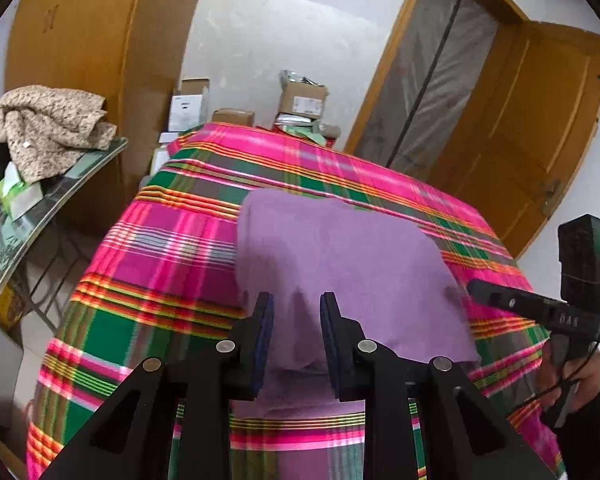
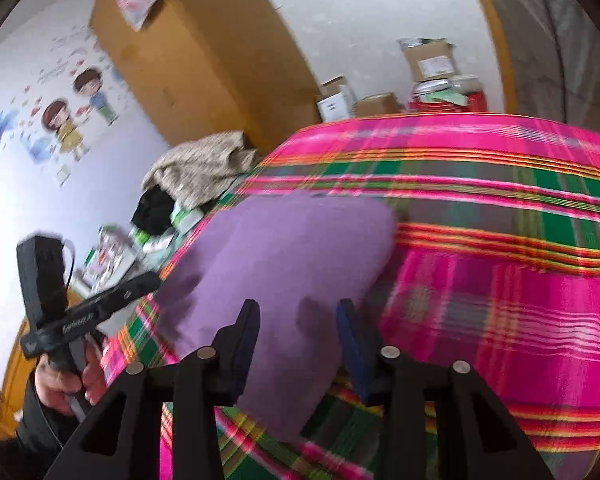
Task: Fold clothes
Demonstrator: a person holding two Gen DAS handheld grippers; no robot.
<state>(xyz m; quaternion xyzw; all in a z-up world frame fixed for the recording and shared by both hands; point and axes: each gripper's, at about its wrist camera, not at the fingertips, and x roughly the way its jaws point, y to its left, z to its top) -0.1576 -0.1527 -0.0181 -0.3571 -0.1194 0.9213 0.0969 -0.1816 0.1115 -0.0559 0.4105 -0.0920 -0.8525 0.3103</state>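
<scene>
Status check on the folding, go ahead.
Left hand-held gripper open, right hand-held gripper open, both over the purple garment. Garment lies on plaid cloth. Nothing in the way.

The garment [image 1: 340, 264] is lying on the desk [image 1: 172, 248], boxes [image 1: 302, 100] sitting behind, a side shelf [image 1: 60, 200] standing left

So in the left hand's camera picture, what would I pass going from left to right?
Beige knitted cloth heaped on the side table → white box → purple garment on the plaid cover → the other gripper → open wooden door.
</scene>
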